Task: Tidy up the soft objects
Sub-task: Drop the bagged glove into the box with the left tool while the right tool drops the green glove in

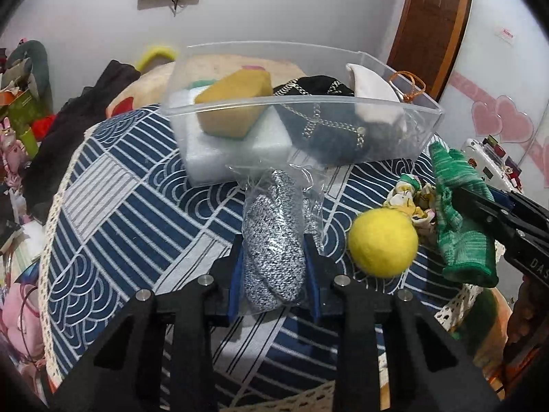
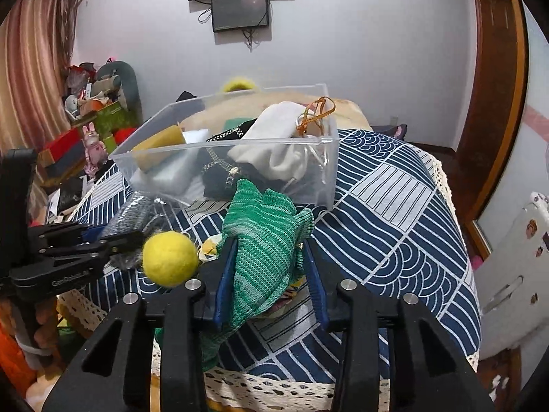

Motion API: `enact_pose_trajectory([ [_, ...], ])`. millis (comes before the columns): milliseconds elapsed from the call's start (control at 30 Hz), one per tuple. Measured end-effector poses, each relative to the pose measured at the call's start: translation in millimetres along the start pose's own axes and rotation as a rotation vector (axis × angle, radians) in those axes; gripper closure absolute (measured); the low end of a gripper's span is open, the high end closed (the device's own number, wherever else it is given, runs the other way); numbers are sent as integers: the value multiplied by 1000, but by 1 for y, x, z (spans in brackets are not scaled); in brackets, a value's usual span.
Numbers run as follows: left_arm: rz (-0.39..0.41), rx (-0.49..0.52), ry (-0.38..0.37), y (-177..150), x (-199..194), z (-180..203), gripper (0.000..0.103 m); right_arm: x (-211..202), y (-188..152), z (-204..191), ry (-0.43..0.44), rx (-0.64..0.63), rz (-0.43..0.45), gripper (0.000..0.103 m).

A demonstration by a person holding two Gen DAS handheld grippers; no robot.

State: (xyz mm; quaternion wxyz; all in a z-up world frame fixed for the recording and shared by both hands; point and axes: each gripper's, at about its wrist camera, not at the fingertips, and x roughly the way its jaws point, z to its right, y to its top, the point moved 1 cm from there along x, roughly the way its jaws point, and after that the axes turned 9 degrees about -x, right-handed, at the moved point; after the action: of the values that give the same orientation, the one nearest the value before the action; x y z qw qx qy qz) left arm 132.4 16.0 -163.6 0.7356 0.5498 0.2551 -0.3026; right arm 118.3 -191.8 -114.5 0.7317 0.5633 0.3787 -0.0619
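My left gripper (image 1: 274, 254) is shut on a grey-and-white knitted item in a clear plastic bag (image 1: 272, 254), held over the table in front of the clear plastic bin (image 1: 425, 116). My right gripper (image 2: 267, 257) is shut on a green knitted glove (image 2: 264, 240), which also shows in the left wrist view (image 1: 456, 219). A yellow felt ball (image 1: 382, 242) lies on the cloth between the two grippers and shows in the right wrist view (image 2: 170, 257). The bin holds a yellow sponge (image 1: 233, 106), white foam (image 1: 240, 147), a black chained item (image 1: 326, 120) and a white cloth (image 1: 374, 96).
A blue-and-white patterned cloth with lace trim (image 1: 120, 206) covers the table. A floral fabric piece (image 1: 408, 199) lies beside the ball. Boxes and toys (image 2: 92, 130) are piled at the left. A wooden door frame (image 2: 494, 103) stands at the right.
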Motion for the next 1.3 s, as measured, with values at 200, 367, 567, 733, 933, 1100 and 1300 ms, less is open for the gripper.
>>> enact_pose_trajectory([
  [200,15,-8,0,-2,-12,-4,73,-5,2,-4,-1,-20,8,63],
  [367,45,14,11,-3,-23,-1,73,-10,5,-4,9,-18,27,70],
  [567,105,20,-2,4,-46,1,73,-26,15,5,9,15,93,73],
  [733,156,25,-14,15,-64,5,74,-33,30,7,-2,13,144,73],
  [933,221,13,-21,35,-79,7,73,-24,56,6,2,8,194,73],
  [1100,272,5,-13,56,-83,5,74,-13,81,3,-4,-2,234,73],
  [1300,269,4,-14,84,-66,3,74,1,101,-6,-31,-32,259,73],
])
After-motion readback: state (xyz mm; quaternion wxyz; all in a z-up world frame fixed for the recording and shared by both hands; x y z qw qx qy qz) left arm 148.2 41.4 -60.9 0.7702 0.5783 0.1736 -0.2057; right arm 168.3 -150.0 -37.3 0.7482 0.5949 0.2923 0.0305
